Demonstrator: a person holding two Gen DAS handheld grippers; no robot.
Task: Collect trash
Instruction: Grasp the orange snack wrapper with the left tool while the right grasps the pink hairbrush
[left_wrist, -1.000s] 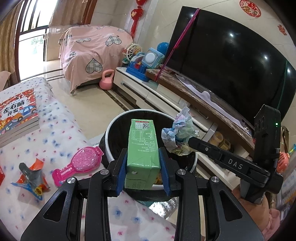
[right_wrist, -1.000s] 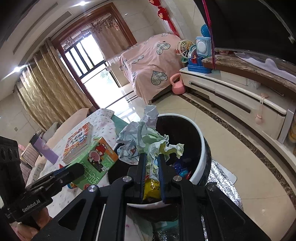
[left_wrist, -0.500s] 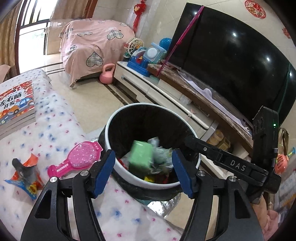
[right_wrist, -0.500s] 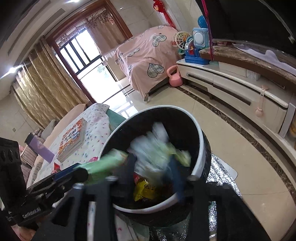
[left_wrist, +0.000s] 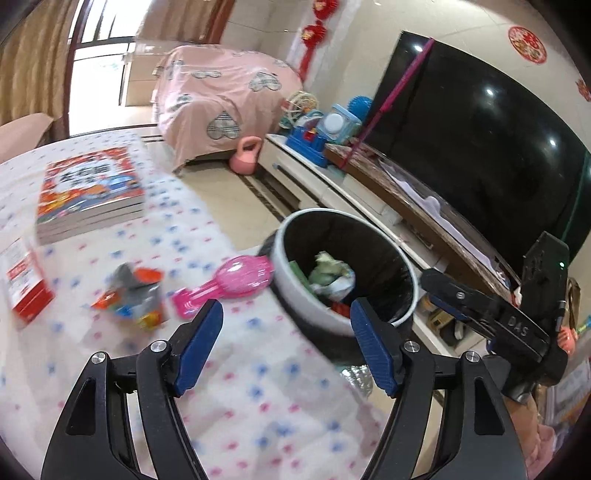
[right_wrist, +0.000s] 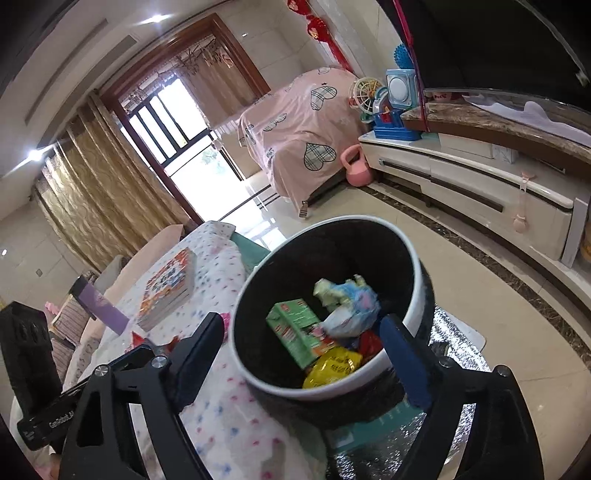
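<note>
A round white-rimmed black trash bin (right_wrist: 415, 295) stands beside the table and also shows in the left wrist view (left_wrist: 295, 291). Inside it lie the green carton (right_wrist: 299, 332), the crumpled paper wad (right_wrist: 351, 306) and a yellow wrapper (right_wrist: 332, 367). My right gripper (right_wrist: 306, 339) is open and empty over the bin. My left gripper (left_wrist: 286, 343) is open and empty above the table edge. An orange-grey snack wrapper (left_wrist: 133, 295) lies on the spotted tablecloth (left_wrist: 240, 387), left of my left gripper. A red-white box (left_wrist: 26, 288) lies at the far left.
A pink hairbrush (left_wrist: 229, 280) lies by the bin. A stack of books (left_wrist: 88, 192) sits at the table's back. A TV (left_wrist: 480, 147) on a long cabinet (right_wrist: 480, 184), a pink kettlebell (left_wrist: 247, 158) and a pink-covered piece of furniture (left_wrist: 221, 99) stand beyond.
Both grippers opened and dropped the green carton and the paper wad into the bin. My left gripper has swung left, back over the table.
</note>
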